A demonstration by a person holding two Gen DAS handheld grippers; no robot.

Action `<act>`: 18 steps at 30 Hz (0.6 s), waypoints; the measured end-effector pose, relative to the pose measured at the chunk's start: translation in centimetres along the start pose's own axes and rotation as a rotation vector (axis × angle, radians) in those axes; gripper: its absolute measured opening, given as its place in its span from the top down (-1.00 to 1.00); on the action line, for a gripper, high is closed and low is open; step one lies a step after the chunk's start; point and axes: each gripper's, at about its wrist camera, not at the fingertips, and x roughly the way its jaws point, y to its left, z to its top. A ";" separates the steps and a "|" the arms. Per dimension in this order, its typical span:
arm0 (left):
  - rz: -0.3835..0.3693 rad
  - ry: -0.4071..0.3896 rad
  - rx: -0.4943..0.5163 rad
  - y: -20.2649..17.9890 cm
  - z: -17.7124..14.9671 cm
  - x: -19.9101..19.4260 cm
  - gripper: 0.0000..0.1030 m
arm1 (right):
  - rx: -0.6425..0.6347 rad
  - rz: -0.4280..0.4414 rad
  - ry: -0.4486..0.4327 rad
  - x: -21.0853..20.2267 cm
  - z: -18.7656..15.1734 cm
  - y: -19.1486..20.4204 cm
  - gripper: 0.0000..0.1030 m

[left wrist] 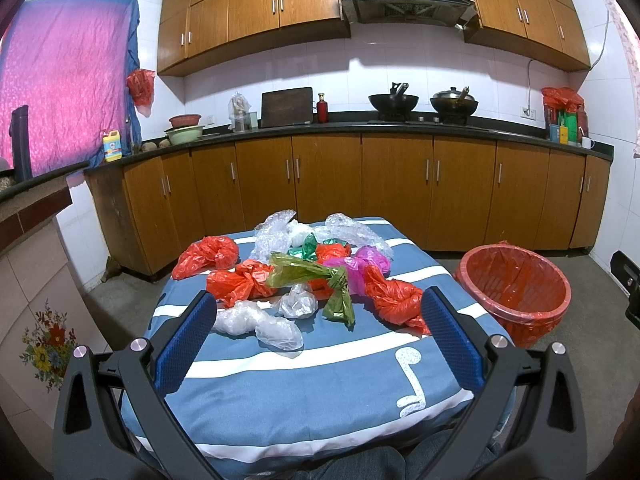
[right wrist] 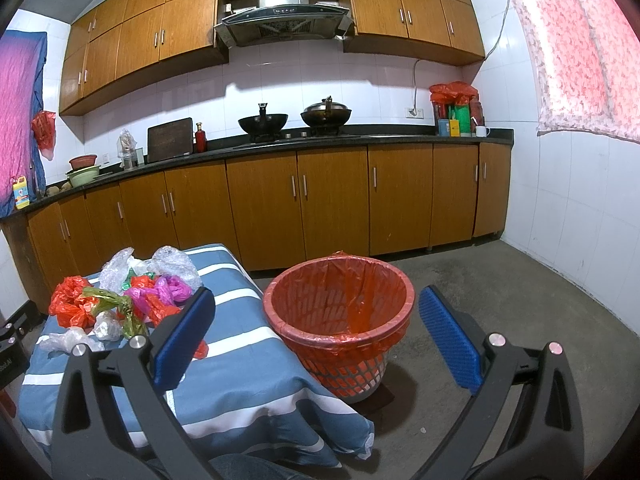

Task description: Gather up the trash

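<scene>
On the tabletop [left wrist: 320, 380], w/ its blue-and-white striped cloth, sits the trash: a loose heap of crumpled plastic bags, all toward the far half. Red bags [left wrist: 394, 300] lie at both sides, an olive-green bag [left wrist: 316, 280] knotted in the middle, a pink bag [left wrist: 360, 270] behind it, clear bags [left wrist: 260, 322] nearest, bubble wrap [left wrist: 276, 234] at the back. The bin [right wrist: 340, 316], lined w/ a red bag, stands on the floor just beside the tabletop's right edge, and looks empty so far. Left hand-held gripper [left wrist: 318, 344] hangs over the near half of the tabletop, jaws wide apart, holding nothing; right hand-held gripper [right wrist: 316, 340] is likewise spread and empty, aimed at the bin. Nothing collected yet, by my reading. Risks from here: bags are thin, slippery, springy, so a pinch on a loose fold may slide off mid-carry & drop it on the floor. They overlap, esp. the green knot over red, so lifting one could drag neighbours off the edge. The bin looks light; a nudge at its rim might tip it. The cloth could also snag and pull.
</scene>
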 end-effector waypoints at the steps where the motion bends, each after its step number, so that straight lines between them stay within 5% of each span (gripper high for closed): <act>1: 0.000 0.000 0.000 0.0 0.0 0.0 -0.97 | 0.000 0.000 0.000 0.0 0.0 0.0 -0.93; 18: 0.000 0.002 -0.002 0.0 0.0 0.0 -0.97 | 0.002 0.001 0.002 0.1 0.1 0.0 -0.93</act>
